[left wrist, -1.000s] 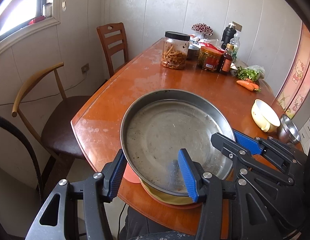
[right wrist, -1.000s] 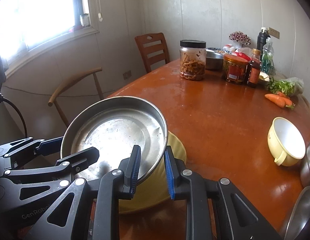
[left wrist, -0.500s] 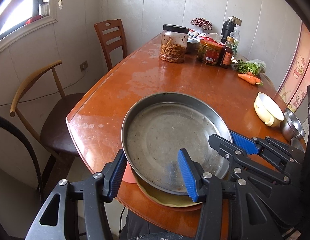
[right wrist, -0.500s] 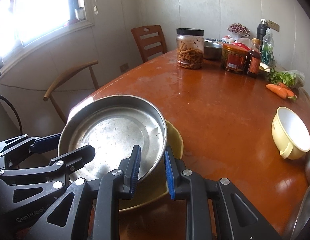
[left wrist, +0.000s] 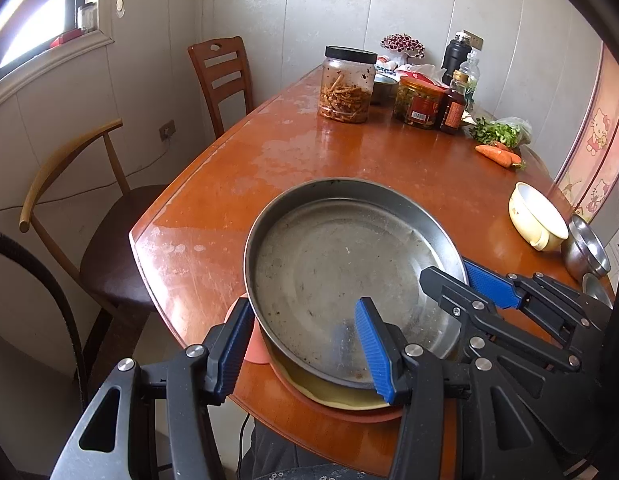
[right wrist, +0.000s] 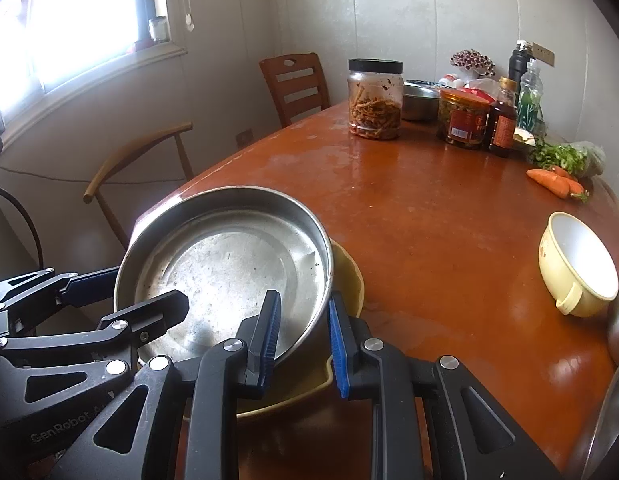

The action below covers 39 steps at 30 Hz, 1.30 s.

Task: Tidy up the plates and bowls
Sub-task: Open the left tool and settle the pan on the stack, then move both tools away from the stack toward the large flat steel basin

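A round steel pan [left wrist: 341, 272] sits low over a yellow plate [left wrist: 333, 394], which lies on an orange plate [left wrist: 349, 414] at the table's near edge. My left gripper [left wrist: 301, 350] straddles the pan's near rim, one pad outside and one inside, and holds it. My right gripper [right wrist: 303, 336] is shut on the rim of the pan [right wrist: 229, 264] at its right side, beside the yellow plate [right wrist: 349, 276]. Each gripper shows in the other's view: right gripper [left wrist: 447, 272], left gripper [right wrist: 149, 290]. A cream bowl with a handle [right wrist: 577, 268] lies tilted to the right.
A small steel bowl [left wrist: 587, 250] stands by the cream bowl [left wrist: 537, 220]. At the table's far end are a black-lidded jar [left wrist: 345, 84], other jars and bottles [left wrist: 453, 104], greens and carrots [left wrist: 497, 154]. Two chairs [left wrist: 89, 216] stand left of the wooden table [left wrist: 237, 184].
The pan, held the same way by both grippers, has sunk a little onto the yellow plate, and less of that plate shows beside it.
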{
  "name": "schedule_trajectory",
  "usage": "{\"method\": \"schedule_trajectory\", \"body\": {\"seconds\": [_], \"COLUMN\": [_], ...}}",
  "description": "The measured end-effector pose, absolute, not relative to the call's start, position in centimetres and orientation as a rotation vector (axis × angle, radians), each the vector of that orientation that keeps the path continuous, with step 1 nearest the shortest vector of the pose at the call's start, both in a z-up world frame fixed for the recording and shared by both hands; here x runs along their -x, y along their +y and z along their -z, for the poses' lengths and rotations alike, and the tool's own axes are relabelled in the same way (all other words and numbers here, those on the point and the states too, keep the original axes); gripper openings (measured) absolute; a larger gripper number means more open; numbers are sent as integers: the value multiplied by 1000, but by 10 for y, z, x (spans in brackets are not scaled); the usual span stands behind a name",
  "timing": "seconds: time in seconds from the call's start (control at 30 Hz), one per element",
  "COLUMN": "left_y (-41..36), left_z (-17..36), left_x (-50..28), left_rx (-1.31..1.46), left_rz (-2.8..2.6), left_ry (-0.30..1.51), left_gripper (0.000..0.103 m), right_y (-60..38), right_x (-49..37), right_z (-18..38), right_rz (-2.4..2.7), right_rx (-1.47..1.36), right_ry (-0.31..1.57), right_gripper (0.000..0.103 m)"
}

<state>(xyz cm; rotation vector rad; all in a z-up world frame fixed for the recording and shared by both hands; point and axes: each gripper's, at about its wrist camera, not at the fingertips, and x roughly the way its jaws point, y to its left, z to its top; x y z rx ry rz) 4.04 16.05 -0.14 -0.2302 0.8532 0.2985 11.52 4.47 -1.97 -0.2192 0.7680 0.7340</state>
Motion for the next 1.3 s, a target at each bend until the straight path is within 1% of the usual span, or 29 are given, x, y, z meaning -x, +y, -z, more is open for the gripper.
{"method": "schedule_trajectory", "body": {"seconds": [0.2, 0.37, 0.83, 0.97, 1.3], "left_y": [163, 165, 160, 158, 146], "left_z": [3, 3, -3, -6, -17], "left_x": [-38, -36, -30, -28, -23], "left_rx": [236, 243, 234, 236, 218], "left_rz": [-307, -310, -305, -304, -310], "left_ry": [853, 853, 838, 830, 816], "left_gripper": [53, 53, 53, 53, 54], "right_y": [45, 44, 36, 31, 12], "right_x": [-114, -113, -110, -108, -102], "right_z": [19, 17, 9, 3, -10], "right_rz": [-736, -737, -738, -736, -735], "right_rx": [226, 221, 198, 184, 153], "right_ry": [761, 758, 750, 741, 727], "right_gripper": [27, 33, 36, 44, 52]}}
